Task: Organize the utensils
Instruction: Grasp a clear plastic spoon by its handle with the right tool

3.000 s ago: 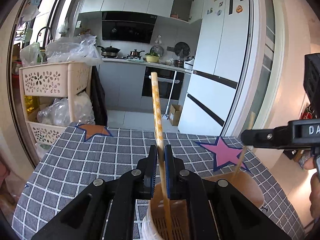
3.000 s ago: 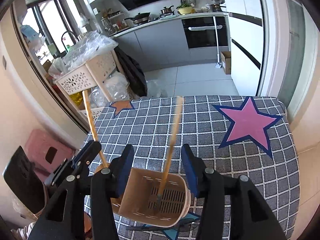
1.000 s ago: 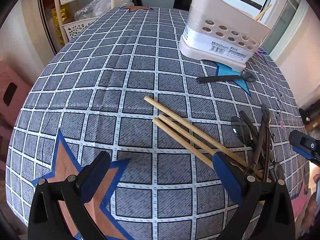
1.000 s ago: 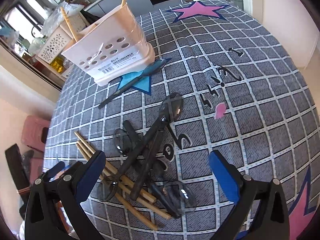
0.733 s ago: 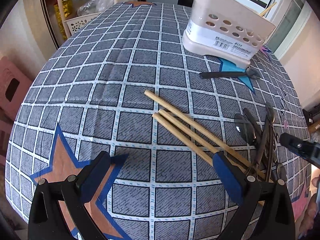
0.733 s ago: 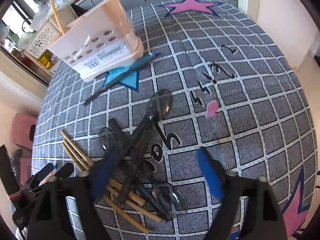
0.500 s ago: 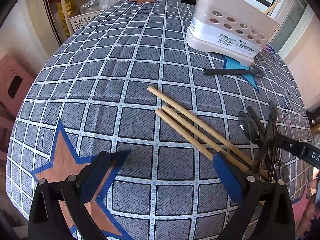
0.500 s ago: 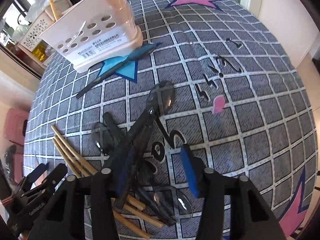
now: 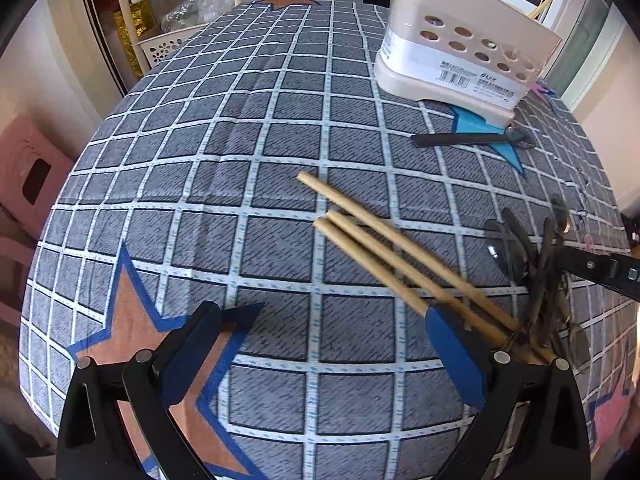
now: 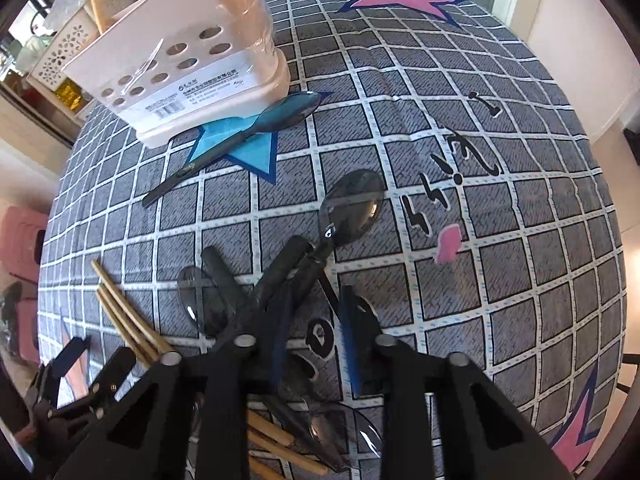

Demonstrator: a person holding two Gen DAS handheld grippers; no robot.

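Note:
Three wooden chopsticks (image 9: 404,260) lie side by side on the checked tablecloth, also seen in the right wrist view (image 10: 128,320). A pile of dark translucent plastic spoons (image 10: 344,216) lies to their right, also in the left wrist view (image 9: 536,272). A beige utensil holder (image 9: 464,48) stands at the far side with chopsticks standing in it; it also shows in the right wrist view (image 10: 180,60). My left gripper (image 9: 320,352) is wide open and empty, low over the cloth near the chopsticks. My right gripper (image 10: 316,344) is partly open, its fingers over the spoon pile.
One spoon (image 10: 256,128) lies apart beside the holder, also in the left wrist view (image 9: 472,138). A beige basket rack (image 9: 160,12) stands beyond the table's far left edge. A pink stool (image 9: 24,172) stands on the floor at the left.
Both grippers let go of the chopsticks in the holder and came down over the table. The right gripper has narrowed over the spoon pile. The left gripper stays wide open.

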